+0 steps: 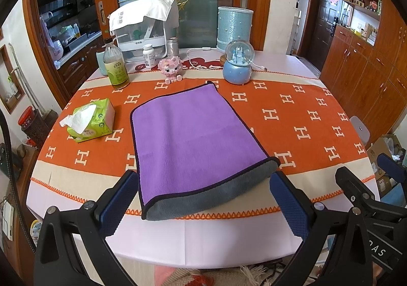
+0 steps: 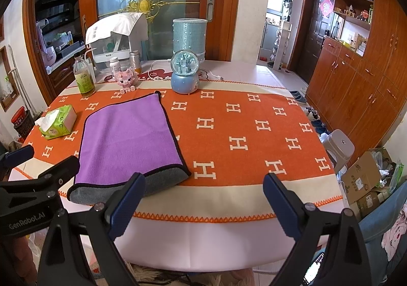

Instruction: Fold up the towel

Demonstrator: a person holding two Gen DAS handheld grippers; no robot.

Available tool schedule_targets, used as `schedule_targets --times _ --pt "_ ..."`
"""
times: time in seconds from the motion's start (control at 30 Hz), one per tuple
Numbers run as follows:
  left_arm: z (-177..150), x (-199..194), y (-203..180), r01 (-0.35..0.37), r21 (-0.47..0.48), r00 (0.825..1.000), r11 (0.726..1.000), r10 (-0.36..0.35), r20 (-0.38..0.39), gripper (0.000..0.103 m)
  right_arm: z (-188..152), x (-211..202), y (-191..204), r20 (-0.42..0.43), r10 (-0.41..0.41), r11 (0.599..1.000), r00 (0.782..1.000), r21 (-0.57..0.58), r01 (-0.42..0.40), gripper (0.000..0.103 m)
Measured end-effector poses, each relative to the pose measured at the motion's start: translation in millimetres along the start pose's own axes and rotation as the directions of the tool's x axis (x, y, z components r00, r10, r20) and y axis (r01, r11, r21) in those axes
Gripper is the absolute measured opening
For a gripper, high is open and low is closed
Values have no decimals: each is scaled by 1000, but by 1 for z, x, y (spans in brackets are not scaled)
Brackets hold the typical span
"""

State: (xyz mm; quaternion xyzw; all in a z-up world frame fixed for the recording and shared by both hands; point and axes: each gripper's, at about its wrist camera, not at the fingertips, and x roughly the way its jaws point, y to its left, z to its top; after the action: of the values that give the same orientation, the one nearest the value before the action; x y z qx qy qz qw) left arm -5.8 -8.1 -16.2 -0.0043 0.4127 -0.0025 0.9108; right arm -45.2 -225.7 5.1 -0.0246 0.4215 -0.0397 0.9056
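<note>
A purple towel (image 1: 193, 138) with a dark hem lies folded on the orange table runner (image 1: 305, 118). Its grey underside shows as a strip along the near edge (image 1: 216, 194). My left gripper (image 1: 203, 199) is open and empty, fingers straddling the towel's near edge just above the table. In the right wrist view the towel (image 2: 127, 138) lies left of centre. My right gripper (image 2: 203, 202) is open and empty over the runner's near edge, to the right of the towel. The left gripper also shows at the far left of that view (image 2: 38, 174).
A green tissue pack (image 1: 89, 120) sits left of the towel. Behind it stand a bottle (image 1: 115, 67), a pink toy pig (image 1: 170, 69), a blue snow globe (image 1: 237, 62), a blue cylinder (image 1: 234, 28) and a white appliance (image 1: 145, 28). A stool (image 2: 339, 148) and boxes (image 2: 366, 176) stand on the floor at right.
</note>
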Motion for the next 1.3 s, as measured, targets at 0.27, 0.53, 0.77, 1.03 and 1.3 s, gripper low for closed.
schedule_targets --times 0.27,0.53,0.77,1.03,1.3 --pt "-1 1 0 1 0 1000 1000 -1 -2 102 2 -3 2 4 -1 1000 1000 -5 1 94" --pt "-2 1 0 1 -1 1000 1000 -1 -4 102 2 -3 2 4 -1 1000 1000 -5 1 94" --pt "-3 1 0 1 -1 1000 1000 -1 -4 102 2 -3 2 4 -1 1000 1000 -5 1 94" --pt "-6 2 3 0 -6 1000 1000 0 -6 102 2 -1 4 0 3 1000 1000 -8 -3 94" --pt "1 -2 20 -32 -40 999 999 33 16 102 6 0 6 23 2 1000 1000 -19 -2 94"
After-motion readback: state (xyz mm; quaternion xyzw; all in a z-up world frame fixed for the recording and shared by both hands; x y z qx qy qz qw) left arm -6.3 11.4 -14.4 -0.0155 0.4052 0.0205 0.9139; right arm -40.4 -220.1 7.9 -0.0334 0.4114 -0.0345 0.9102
